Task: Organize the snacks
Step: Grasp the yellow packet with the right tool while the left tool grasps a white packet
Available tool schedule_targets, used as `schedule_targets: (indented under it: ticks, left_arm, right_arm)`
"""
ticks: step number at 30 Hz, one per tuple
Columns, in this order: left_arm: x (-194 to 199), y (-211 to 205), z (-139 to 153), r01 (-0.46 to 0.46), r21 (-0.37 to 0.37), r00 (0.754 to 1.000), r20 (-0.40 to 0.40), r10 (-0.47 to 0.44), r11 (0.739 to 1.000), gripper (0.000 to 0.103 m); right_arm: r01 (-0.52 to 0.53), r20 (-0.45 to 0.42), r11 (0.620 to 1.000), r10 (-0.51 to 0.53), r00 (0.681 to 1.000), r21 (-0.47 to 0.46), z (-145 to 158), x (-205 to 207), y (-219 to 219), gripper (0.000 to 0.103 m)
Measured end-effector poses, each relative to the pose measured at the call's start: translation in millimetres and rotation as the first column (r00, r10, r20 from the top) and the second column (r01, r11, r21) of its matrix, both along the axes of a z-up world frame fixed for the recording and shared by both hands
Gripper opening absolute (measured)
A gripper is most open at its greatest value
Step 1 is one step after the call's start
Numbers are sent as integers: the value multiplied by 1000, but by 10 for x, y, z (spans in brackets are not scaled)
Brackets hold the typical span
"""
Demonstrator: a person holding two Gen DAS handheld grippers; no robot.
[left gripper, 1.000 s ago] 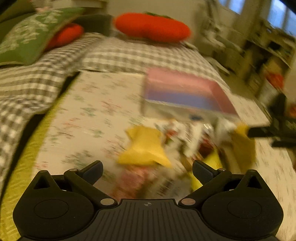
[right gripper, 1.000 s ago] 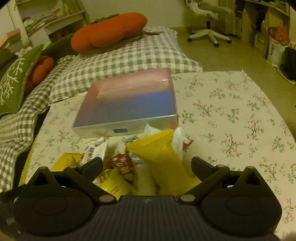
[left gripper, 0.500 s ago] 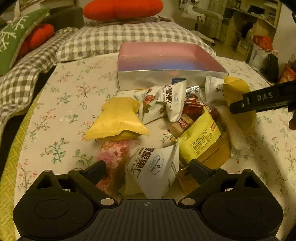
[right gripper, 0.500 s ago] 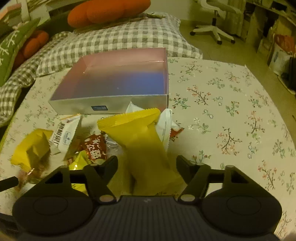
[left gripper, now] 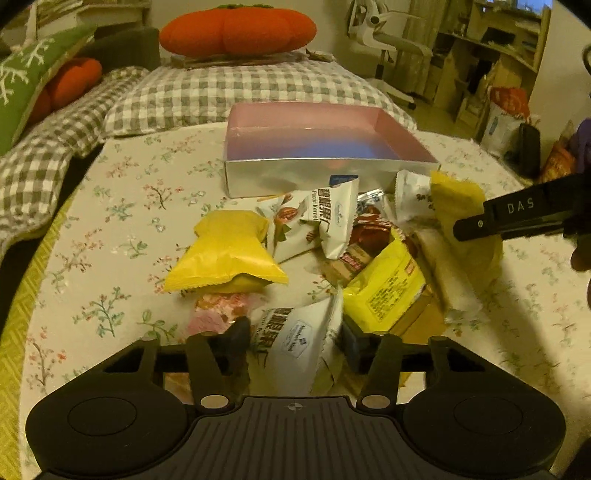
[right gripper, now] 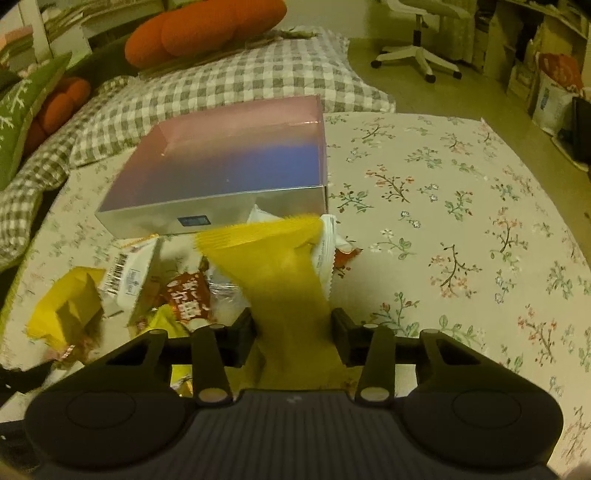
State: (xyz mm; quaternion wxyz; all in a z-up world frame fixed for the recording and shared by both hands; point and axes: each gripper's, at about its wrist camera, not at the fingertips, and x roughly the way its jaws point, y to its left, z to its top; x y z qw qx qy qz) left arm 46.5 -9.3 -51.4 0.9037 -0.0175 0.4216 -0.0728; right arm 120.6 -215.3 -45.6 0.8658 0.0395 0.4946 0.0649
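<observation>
A pile of snack packets lies on the floral tablecloth (left gripper: 122,221) in front of an open silver box (left gripper: 314,173) with a pink and blue inside. At the near edge of the pile, my left gripper (left gripper: 295,339) has its jaws closing, and both pads touch a white packet (left gripper: 295,332) with dark lettering. My right gripper (right gripper: 291,328) is also closing, its pads pressing a long yellow packet (right gripper: 273,266) that stands tilted up toward the box (right gripper: 147,218). In the left wrist view a right finger (left gripper: 491,221) shows against that yellow packet (left gripper: 458,199).
Loose in the pile are a puffed yellow packet (left gripper: 225,251), a flat yellow one (left gripper: 384,291), a red-brown one (left gripper: 369,229), a pink one (left gripper: 218,314) and white ones (left gripper: 332,218). Checked cushions (left gripper: 240,88) and an orange pumpkin cushion (left gripper: 236,29) lie behind the box; an office chair (right gripper: 417,48) stands beyond.
Both grippers' jaws have come in from wide open onto their packets. The left gripper moved closer to the pile. The yellow packet's far end now stands higher against the box.
</observation>
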Motion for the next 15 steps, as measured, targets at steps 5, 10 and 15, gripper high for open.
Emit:
schedule_targets:
  ticks: [5,10,15]
  left_arm:
    - [-49,34,76,-2,-57,1000,14,3,998,45]
    - [-78,80,151,-7,-104,999,32,10,995,45]
    - [-84,149,211,-22,-160,998,50,30,987,45]
  right_arm:
    - [10,27,999,-11,1000,34,59,-72,-39,38]
    - [24,51,997,-28,998,75,116,-91,-95,36]
    - [45,75,990,-55,996,137,191,-131,-175,32]
